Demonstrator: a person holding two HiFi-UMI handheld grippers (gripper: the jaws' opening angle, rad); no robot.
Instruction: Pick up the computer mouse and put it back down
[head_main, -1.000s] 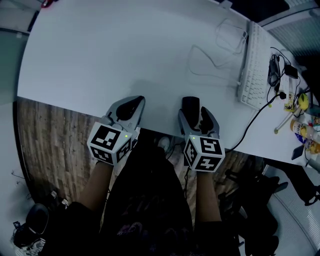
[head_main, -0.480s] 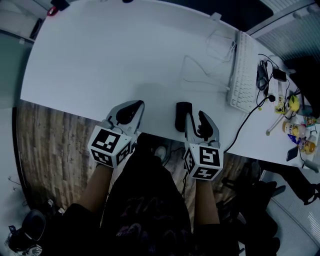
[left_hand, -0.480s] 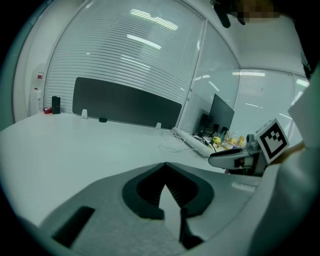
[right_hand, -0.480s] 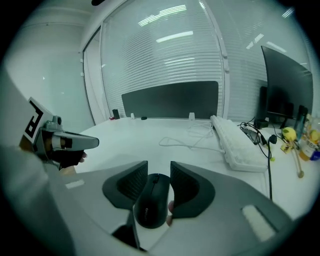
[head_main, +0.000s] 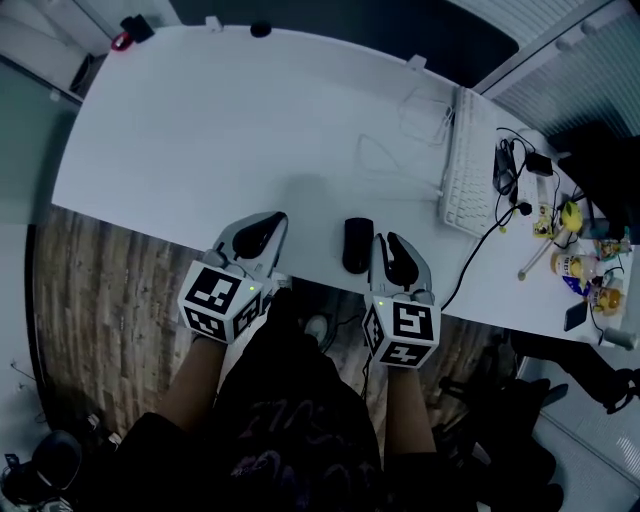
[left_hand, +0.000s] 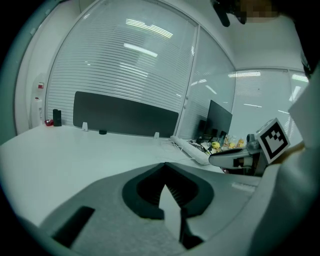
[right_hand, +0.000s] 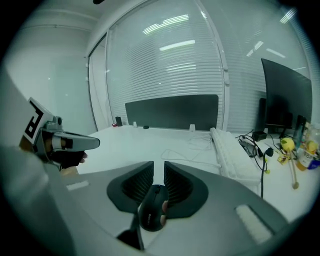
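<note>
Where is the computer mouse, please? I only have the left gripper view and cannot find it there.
Observer: The mouse lies on the white desk near its front edge, just left of the right gripper in the head view.
Operator: Thank you; is that gripper holding it?
Observer: Apparently not. Its jaws are closing, a slit apart at the tips, and its own view shows the mouse low in that gap, seemingly unpressed.
</note>
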